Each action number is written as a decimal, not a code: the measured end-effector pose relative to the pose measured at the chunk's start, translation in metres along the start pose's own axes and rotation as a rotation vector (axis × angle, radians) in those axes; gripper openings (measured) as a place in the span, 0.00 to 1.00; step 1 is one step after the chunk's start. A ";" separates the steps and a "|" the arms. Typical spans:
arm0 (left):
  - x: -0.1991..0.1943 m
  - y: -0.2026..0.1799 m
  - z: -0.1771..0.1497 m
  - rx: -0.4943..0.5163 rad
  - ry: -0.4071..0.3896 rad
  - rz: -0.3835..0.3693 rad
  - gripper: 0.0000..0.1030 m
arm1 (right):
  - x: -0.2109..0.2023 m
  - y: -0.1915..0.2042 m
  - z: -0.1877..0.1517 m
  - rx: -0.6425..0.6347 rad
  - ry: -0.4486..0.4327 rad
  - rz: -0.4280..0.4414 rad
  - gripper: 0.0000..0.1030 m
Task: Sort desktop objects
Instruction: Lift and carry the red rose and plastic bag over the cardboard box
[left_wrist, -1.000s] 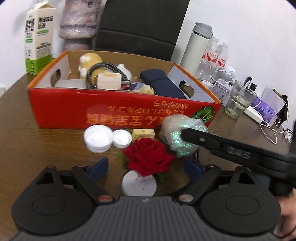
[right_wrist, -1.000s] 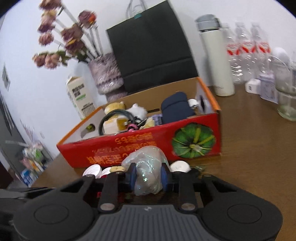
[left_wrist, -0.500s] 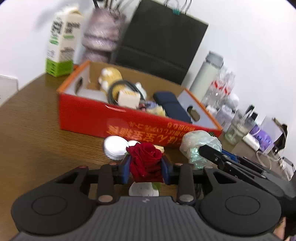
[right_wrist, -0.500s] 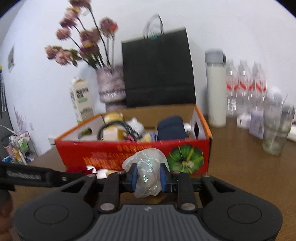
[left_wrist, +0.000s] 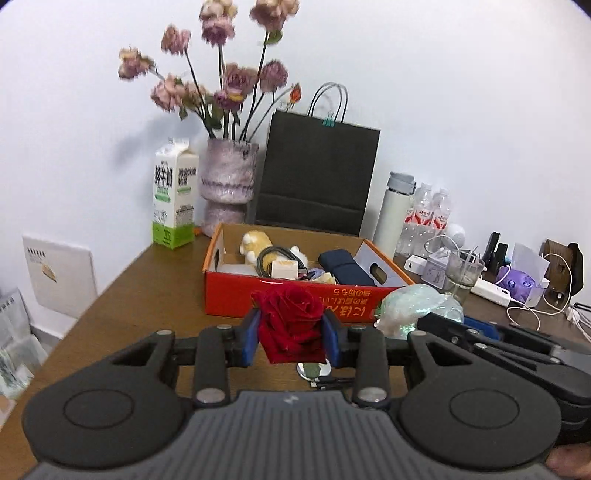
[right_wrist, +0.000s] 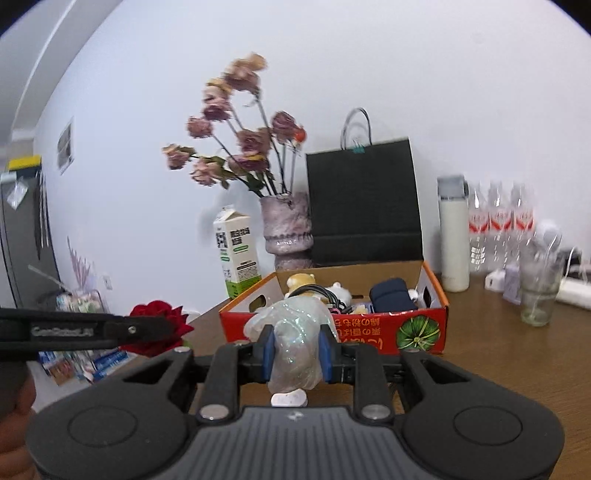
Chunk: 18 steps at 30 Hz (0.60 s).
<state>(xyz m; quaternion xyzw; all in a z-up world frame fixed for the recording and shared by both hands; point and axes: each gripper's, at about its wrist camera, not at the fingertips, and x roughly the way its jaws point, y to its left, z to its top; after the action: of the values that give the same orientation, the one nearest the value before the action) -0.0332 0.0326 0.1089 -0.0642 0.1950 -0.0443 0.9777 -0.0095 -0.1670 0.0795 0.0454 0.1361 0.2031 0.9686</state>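
My left gripper (left_wrist: 290, 334) is shut on a red rose (left_wrist: 291, 323) and holds it well above the brown table, in front of the red cardboard box (left_wrist: 229, 291). The rose also shows in the right wrist view (right_wrist: 159, 326). My right gripper (right_wrist: 295, 347) is shut on a crumpled clear plastic bag (right_wrist: 293, 343), held above the table just right of the rose; the bag also shows in the left wrist view (left_wrist: 413, 306). The box (right_wrist: 424, 328) holds a plush toy, a cable, a dark case and other small items.
Behind the box stand a milk carton (left_wrist: 173, 195), a vase of dried flowers (left_wrist: 227, 184), a black paper bag (left_wrist: 317, 177), a white flask (left_wrist: 395, 218) and water bottles. A glass (left_wrist: 461, 273), chargers and cables lie at the right. A small round white object (left_wrist: 314, 369) lies below.
My left gripper closed on the rose and lifted it off the table. Both grippers have risen and tilted up, so the box now sits lower and farther in view.
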 end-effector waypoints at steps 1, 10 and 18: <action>-0.008 0.000 -0.002 0.004 -0.008 -0.006 0.34 | -0.009 0.003 -0.001 0.001 -0.002 0.005 0.23; -0.047 -0.004 -0.044 0.002 0.059 -0.043 0.35 | -0.056 0.007 -0.029 0.069 0.101 0.026 0.23; -0.077 -0.003 -0.068 -0.005 0.085 -0.042 0.35 | -0.096 0.013 -0.051 0.024 0.158 0.020 0.23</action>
<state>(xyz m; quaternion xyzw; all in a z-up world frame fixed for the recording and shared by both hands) -0.1301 0.0306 0.0761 -0.0690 0.2352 -0.0671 0.9672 -0.1132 -0.1929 0.0564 0.0421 0.2140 0.2141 0.9521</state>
